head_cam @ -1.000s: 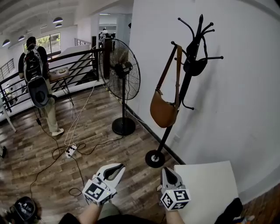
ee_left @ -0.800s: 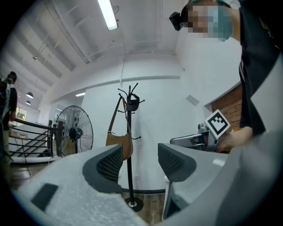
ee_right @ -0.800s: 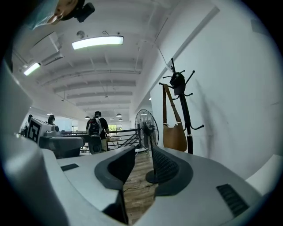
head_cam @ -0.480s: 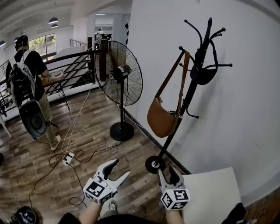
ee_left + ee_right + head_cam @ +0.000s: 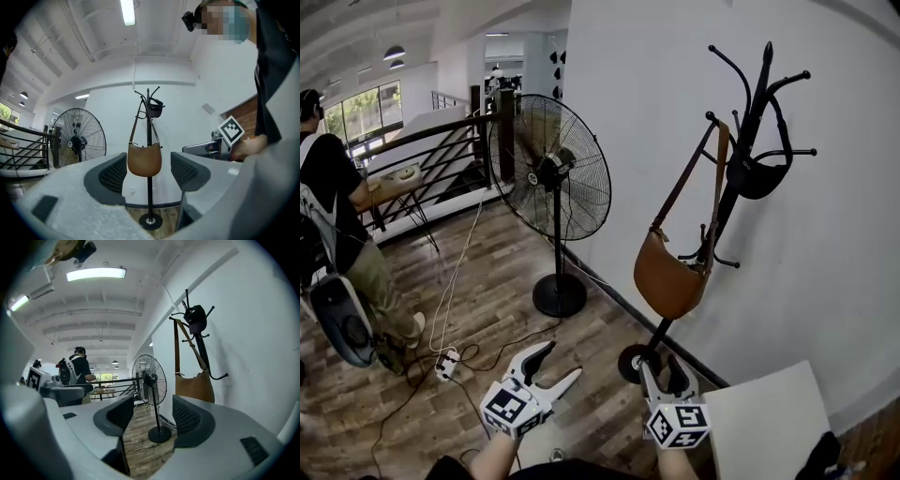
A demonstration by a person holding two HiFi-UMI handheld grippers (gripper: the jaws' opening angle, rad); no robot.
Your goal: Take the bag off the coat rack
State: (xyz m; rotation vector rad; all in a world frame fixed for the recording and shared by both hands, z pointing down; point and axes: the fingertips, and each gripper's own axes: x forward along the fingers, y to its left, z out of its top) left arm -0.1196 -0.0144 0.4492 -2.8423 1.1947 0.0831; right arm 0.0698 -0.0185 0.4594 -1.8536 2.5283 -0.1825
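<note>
Far right, the bag (image 5: 670,281) hung by its strap (image 5: 682,178) on the coat rack (image 5: 759,89), probably soft and light, best lifted by that strap; my left gripper (image 5: 562,359) and right gripper (image 5: 662,370) had just been opening their jaws, both empty.

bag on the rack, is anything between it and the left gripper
Nothing visible. The left gripper, whose jaws have just been opening and hold nothing, faces the bag with only open space between; the fan stands off to the left.

No readable text, label, brand or number shows.
</note>
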